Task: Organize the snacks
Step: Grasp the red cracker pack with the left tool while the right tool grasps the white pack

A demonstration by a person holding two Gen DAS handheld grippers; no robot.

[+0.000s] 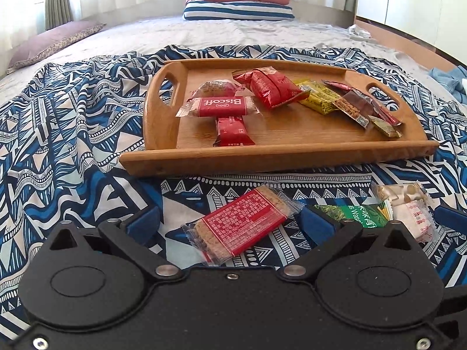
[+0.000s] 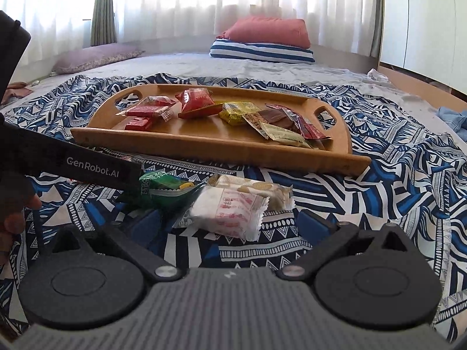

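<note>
snacks half sorted: a wooden handled tray (image 1: 286, 157) on a blue-and-white patterned cloth (image 1: 73, 134).

on the tray, a red wrapper reads "biscoff" (image 1: 223, 105). the left gripper (image 1: 230, 224), tongs apart, brackets a red-labelled clear-wrapped oat bar (image 1: 238, 227) on the near cloth. the right gripper (image 2: 230, 224), also apart, brackets a white red-printed packet (image 2: 230, 210) beside a green pack (image 2: 163, 188). only the right view shows "genrobot.ai" on the left tool (image 2: 87, 167), which overlaps the green pack.
</note>
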